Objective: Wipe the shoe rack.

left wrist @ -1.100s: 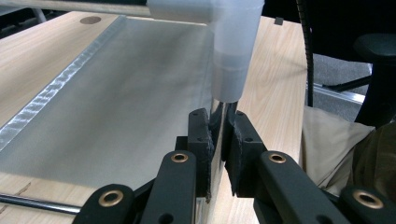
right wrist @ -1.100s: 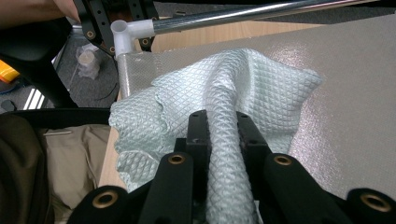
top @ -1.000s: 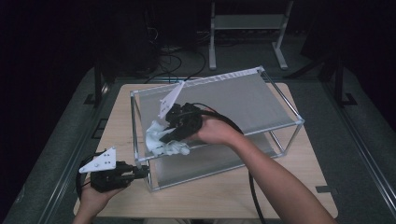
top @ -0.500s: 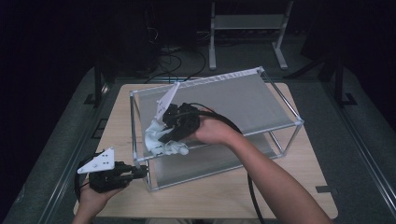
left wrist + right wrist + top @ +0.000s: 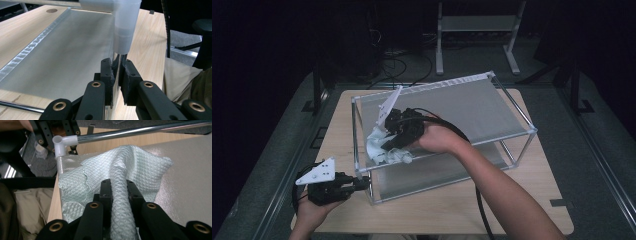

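Note:
A pale green waffle-weave cloth (image 5: pixel 379 150) lies bunched at the near left corner of the rack's top shelf (image 5: pixel 482 107). My right gripper (image 5: pixel 393 136) is shut on a raised fold of it; in the right gripper view the cloth (image 5: pixel 130 162) runs between the pads of that gripper (image 5: pixel 119 188). The cloth spreads toward the white corner joint (image 5: pixel 62 142). My left gripper (image 5: pixel 363 182) is shut on the rack's near left upright post (image 5: pixel 117 55), just under a white connector (image 5: pixel 123 30), as the left gripper (image 5: pixel 119 67) view shows.
The rack is a chrome-tube frame (image 5: pixel 532 131) with two grey mesh shelves, standing on a wooden table (image 5: pixel 522 205). The lower shelf (image 5: pixel 62 55) lies beyond the clamped post. A black cable (image 5: pixel 479 200) trails from the right hand. Dark floor and stands surround the table.

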Demonstrator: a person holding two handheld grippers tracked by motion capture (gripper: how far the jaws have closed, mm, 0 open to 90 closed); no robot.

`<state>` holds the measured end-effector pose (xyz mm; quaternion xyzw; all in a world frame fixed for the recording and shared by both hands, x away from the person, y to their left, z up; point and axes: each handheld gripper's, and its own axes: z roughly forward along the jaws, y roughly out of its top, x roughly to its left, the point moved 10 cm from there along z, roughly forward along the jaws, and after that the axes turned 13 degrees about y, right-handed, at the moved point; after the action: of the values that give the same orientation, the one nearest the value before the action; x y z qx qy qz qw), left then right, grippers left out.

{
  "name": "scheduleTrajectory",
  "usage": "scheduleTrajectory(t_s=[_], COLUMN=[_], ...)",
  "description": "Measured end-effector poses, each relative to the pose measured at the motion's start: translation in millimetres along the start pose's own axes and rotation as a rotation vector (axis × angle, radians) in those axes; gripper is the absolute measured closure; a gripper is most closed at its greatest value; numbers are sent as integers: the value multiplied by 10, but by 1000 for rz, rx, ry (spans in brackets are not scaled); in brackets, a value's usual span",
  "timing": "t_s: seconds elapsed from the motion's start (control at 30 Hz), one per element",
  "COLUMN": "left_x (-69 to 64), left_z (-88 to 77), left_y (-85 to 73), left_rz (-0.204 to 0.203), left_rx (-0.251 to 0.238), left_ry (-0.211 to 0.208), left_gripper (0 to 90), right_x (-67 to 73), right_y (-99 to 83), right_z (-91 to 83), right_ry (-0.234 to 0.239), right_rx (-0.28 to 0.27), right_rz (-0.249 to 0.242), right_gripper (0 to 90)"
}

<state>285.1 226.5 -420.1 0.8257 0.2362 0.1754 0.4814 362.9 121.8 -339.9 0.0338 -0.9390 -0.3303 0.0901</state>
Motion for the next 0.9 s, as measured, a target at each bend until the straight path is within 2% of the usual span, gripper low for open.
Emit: scheduleTrajectory(t_s=[0.03,0.13,0.2,0.33,0.4,0.47,0.53,0.63,0.7,0.73,0.8,0.9], left_x=[1,3,5,11,15,23,45,61,76,79,86,98], left_z=[0,-5,-9,0,2,0,-4,0,11,15,22,25], left_y=[-1,-3,-6,-1,0,-3,-7,-6,-2,0,2,4], left_rz=[2,2,4,0,-5,-5,-10,-12,-14,-15,-15,-14], left_rx=[-4,-3,-2,-2,-4,-3,-3,-7,-9,-9,-10,-9], left_ry=[1,0,4,9,6,13,18,20,23,21,20,20], left_gripper=[810,810,811,811,811,811,810,810,810,810,810,810], right_x=[10,51,41,-42,-34,-18,-28,-81,-151,-158,-150,-110], right_y=[19,79,32,-120,-59,41,76,-60,-166,-167,-99,128], right_z=[20,83,38,-86,-31,52,63,-55,-150,-153,-93,97], right_ry=[-5,19,35,7,-7,2,0,-29,-63,-62,-57,-13], right_rx=[-2,-22,-28,-33,-29,-31,-17,21,23,11,-3,-28], right_rz=[-8,-21,0,40,27,12,4,15,53,64,54,25], right_gripper=[783,783,783,783,784,784,783,783,784,784,784,783])
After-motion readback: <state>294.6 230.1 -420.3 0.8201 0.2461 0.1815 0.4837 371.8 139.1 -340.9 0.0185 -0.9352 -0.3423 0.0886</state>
